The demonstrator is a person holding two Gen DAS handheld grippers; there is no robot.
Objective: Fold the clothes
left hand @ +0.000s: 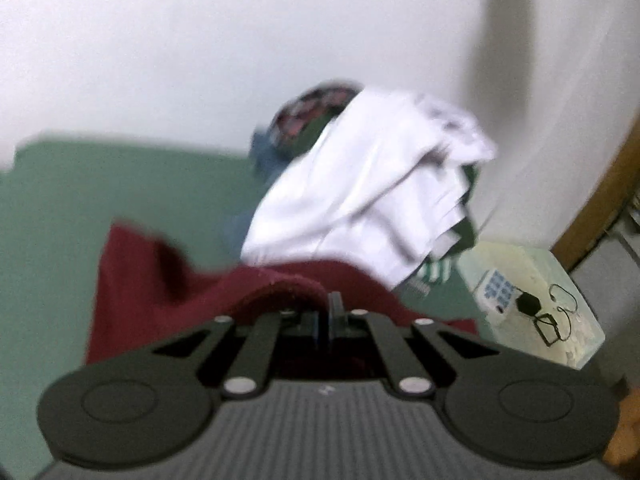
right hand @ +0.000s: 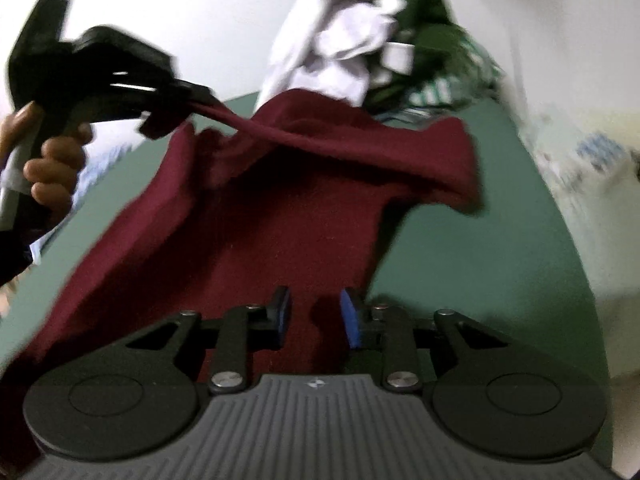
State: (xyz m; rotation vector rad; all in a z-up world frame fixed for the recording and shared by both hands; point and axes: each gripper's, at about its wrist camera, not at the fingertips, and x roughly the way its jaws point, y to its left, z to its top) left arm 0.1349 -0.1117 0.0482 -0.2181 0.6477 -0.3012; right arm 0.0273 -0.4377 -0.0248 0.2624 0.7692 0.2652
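We record a green counter (right hand: 460, 240) against a white wall (left hand: 200, 60), bearing one maroon garment (right hand: 260, 220) and one mixed clothes heap (left hand: 360, 184); the left hand-held gripper (right hand: 200, 98) pinches the garment's raised edge, while the right hand-held gripper (right hand: 315, 320) stands apart over it.

Both wrist cameras are looking forward along their fingers, close over the maroon garment (left hand: 168, 276), sharing the clothes pile (right hand: 360, 40) beyond.
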